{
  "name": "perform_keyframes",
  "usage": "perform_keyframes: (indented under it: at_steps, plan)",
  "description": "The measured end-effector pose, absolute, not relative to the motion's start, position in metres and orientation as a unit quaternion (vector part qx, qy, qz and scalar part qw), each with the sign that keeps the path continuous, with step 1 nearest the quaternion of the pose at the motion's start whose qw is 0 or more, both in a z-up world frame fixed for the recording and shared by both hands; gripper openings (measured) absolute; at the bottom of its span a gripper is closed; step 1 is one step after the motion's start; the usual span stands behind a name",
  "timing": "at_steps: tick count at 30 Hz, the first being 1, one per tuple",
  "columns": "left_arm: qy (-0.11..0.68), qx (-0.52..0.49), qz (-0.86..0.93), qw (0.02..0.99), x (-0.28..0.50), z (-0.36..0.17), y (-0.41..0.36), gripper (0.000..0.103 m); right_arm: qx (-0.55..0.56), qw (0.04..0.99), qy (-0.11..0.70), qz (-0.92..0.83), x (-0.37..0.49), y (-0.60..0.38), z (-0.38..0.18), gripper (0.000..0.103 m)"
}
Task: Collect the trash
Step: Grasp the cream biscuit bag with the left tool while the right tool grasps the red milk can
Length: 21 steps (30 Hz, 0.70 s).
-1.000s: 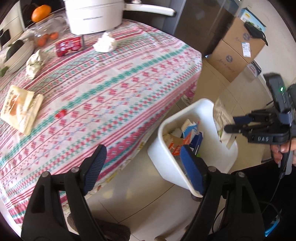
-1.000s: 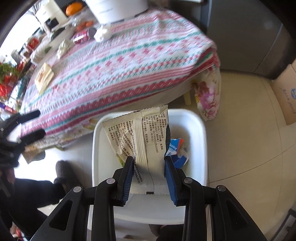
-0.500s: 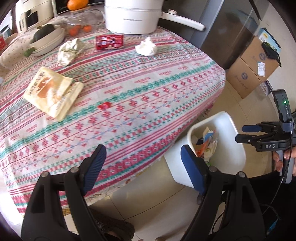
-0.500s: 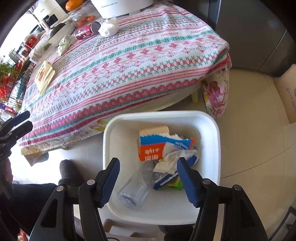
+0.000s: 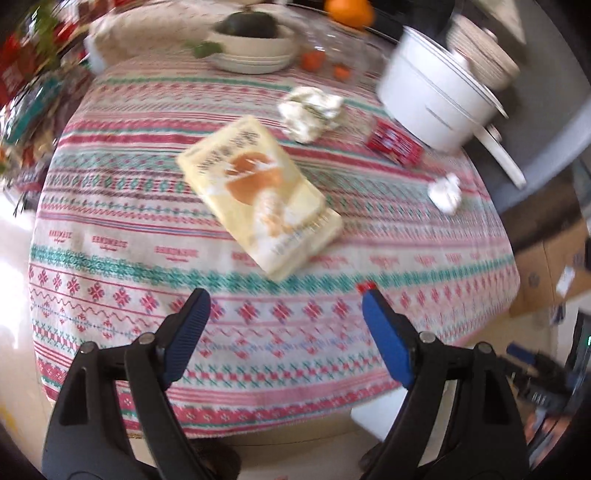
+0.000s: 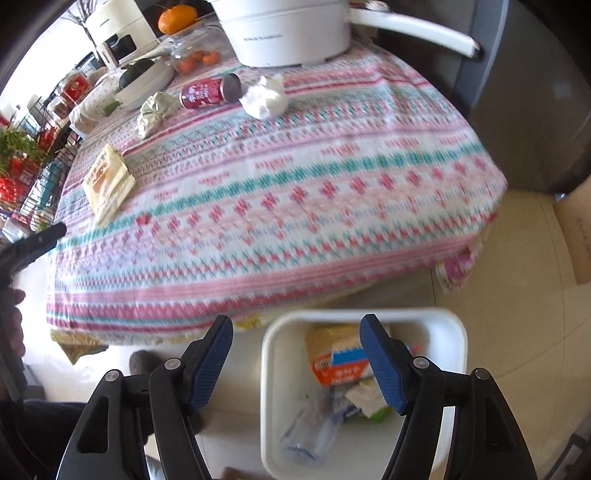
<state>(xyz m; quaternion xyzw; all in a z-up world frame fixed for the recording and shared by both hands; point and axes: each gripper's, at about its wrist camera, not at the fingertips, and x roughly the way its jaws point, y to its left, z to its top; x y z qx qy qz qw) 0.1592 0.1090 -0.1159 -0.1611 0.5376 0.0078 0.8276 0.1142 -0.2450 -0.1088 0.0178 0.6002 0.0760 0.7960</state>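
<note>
Bin (image 6: 456, 332) partly filled; yellow packet (image 5: 258, 195), red can (image 6: 207, 94), crumpled papers (image 6: 266, 98) left on counter (image 5: 110, 288). Left hand-held gripper (image 5: 284, 332) spread, empty; right hand-held gripper (image 6: 297, 362) just opening, empty.

Your clearest room is the bare cloth (image 6: 314, 192) across the frame's centre and right. Upper left is crowded: bowl (image 6: 146, 83), can (image 6: 208, 92), two paper wads (image 6: 266, 98) (image 6: 153, 112), with the pot (image 6: 288, 31) walling the top. The bag (image 6: 107, 182) lies at left. Lower right, the bin (image 6: 456, 332) mouth stands unobstructed, partly filled.
</note>
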Motion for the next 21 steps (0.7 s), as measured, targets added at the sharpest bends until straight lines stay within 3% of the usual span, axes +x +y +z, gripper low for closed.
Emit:
perform_keyframes:
  at_steps: [3,6,21]
  plan:
    - [0.540,-0.187,0.041,0.820,0.177,-0.125,0.119,0.088,0.005,0.797,0.599,0.076,0.127,-0.232,-0.111,0.073]
    - [0.524,-0.210,0.082,0.821,0.195,-0.128,0.124,0.101,0.001,0.794,0.603,0.079,0.138,-0.221,-0.115,0.073]
    - [0.523,-0.229,0.203,0.796,0.262,-0.171,0.103,0.101,0.027,0.784,0.614,0.091,0.162,-0.214,-0.126,0.073]
